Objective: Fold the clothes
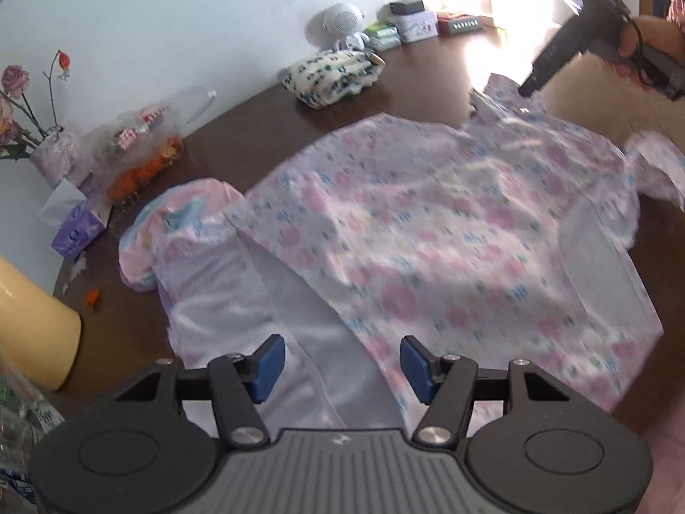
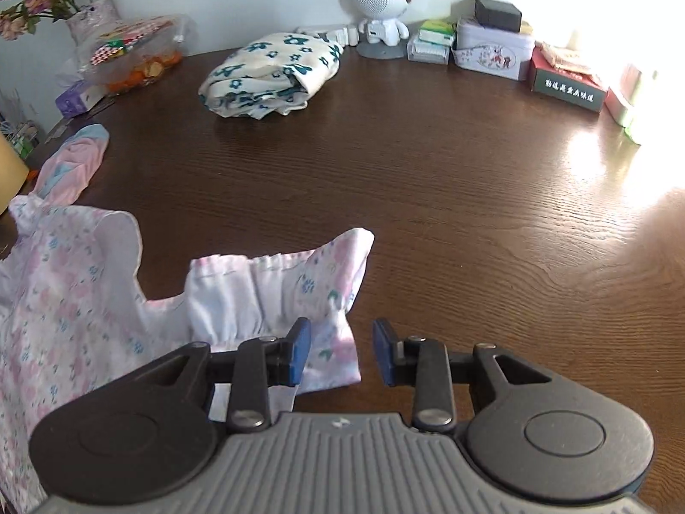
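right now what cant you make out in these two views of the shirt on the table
- Floral shirt, left wrist view: print smeared by motion blur; near hem hidden behind the left gripper.
- Shirt sleeve, right wrist view: its near end is covered by the right gripper; the body runs off the left edge.
- Table, right wrist view: far right corner washed out by glare.

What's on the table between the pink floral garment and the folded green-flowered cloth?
Nothing: in the right wrist view, bare table separates the pink floral garment from the folded green-flowered cloth.

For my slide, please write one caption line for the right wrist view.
Open right gripper above the pink floral garment's sleeve on a dark wooden table.
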`<action>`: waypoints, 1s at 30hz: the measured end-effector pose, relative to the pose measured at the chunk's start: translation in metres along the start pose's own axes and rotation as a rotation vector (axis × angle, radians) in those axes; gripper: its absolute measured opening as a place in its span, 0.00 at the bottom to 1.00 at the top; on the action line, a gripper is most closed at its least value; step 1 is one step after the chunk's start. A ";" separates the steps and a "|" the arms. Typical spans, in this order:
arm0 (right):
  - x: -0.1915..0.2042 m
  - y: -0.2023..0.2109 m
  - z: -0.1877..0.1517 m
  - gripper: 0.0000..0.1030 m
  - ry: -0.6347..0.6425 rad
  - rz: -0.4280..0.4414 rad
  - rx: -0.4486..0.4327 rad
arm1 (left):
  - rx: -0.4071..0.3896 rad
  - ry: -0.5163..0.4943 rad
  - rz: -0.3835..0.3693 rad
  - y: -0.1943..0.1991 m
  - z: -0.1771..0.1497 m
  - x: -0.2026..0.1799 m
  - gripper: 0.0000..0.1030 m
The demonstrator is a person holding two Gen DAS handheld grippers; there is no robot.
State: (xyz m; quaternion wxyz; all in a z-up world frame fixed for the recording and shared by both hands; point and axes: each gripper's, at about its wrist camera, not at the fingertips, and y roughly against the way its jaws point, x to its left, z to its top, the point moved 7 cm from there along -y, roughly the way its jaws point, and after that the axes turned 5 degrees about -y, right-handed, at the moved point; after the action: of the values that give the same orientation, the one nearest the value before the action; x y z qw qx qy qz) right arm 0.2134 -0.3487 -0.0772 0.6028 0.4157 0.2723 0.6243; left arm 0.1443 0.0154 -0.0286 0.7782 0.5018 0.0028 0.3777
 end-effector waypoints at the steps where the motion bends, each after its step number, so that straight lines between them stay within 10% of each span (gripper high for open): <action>1: -0.001 -0.005 0.001 0.31 -0.005 0.003 0.006 | 0.002 -0.010 -0.004 -0.006 0.007 0.002 0.58; 9: -0.003 -0.003 -0.006 0.03 0.000 0.010 0.013 | 0.033 -0.079 -0.056 -0.060 0.038 0.010 0.32; 23: -0.017 0.014 -0.009 0.06 -0.027 -0.038 -0.002 | 0.030 -0.075 -0.084 -0.084 0.046 0.019 0.32; 30: 0.058 0.060 0.015 0.25 0.172 0.060 -0.103 | -0.018 -0.054 -0.019 -0.080 0.084 0.063 0.32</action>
State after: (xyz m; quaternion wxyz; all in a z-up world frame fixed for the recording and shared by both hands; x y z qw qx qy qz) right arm 0.1989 -0.3013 -0.0084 0.5785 0.3370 0.2781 0.6888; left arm 0.2681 -0.0296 -0.0256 0.7862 0.5046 -0.0168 0.3564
